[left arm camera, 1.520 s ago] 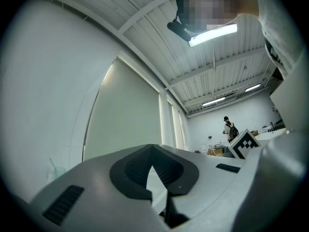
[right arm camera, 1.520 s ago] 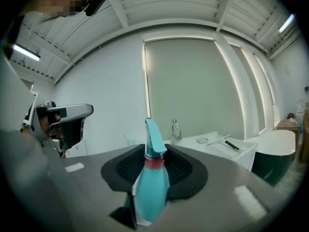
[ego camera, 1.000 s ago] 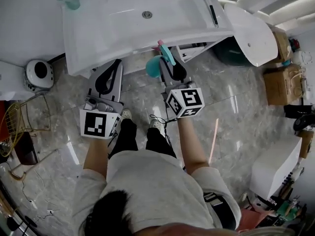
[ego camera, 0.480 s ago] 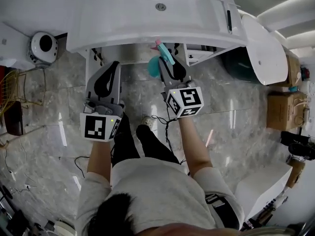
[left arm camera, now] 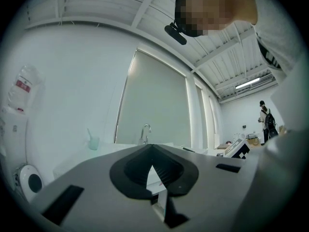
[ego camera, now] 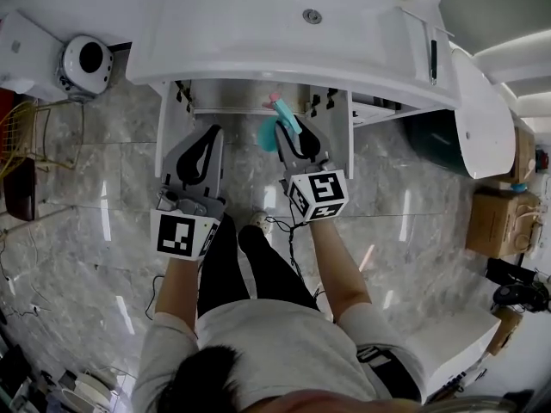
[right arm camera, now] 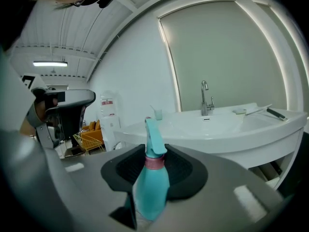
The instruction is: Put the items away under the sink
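Lower now before the cabinet [ego camera: 250,101] beneath the overhanging sink [ego camera: 258,33], right gripper [ego camera: 293,136] clamps the spray bottle [ego camera: 269,133], left gripper [ego camera: 213,136] closed.

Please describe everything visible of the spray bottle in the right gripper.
The spray bottle is teal and looks plastic, with a pink collar under a teal trigger head. It stands roughly upright between the fingers of the right gripper, which press on its body. From the head view it is held low, before the open space under the sink. Its base is hidden.
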Demonstrator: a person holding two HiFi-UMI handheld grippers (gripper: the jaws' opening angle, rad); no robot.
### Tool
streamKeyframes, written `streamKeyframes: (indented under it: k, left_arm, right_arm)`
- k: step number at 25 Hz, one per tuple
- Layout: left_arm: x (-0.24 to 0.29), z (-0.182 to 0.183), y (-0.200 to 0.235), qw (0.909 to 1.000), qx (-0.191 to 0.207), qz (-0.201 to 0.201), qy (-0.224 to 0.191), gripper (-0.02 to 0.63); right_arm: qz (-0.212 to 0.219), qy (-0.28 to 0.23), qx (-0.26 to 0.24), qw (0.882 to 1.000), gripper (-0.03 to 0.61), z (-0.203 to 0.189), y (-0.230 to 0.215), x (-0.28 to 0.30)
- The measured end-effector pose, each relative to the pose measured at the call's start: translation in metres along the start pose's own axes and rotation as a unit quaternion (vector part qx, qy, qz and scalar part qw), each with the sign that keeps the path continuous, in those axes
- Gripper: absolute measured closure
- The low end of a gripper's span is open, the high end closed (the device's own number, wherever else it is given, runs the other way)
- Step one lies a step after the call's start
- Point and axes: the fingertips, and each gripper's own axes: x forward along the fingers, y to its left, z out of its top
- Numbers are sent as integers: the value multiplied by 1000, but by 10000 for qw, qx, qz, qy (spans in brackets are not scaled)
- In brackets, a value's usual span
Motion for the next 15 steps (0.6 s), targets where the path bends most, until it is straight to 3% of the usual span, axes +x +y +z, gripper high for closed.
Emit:
streamKeyframes:
  k: [15]
  left_arm:
    - [26, -146, 61, 9994, 27, -214, 278, 606]
  right_arm:
    - [99, 193, -127, 9997, 443, -135, -10, 110]
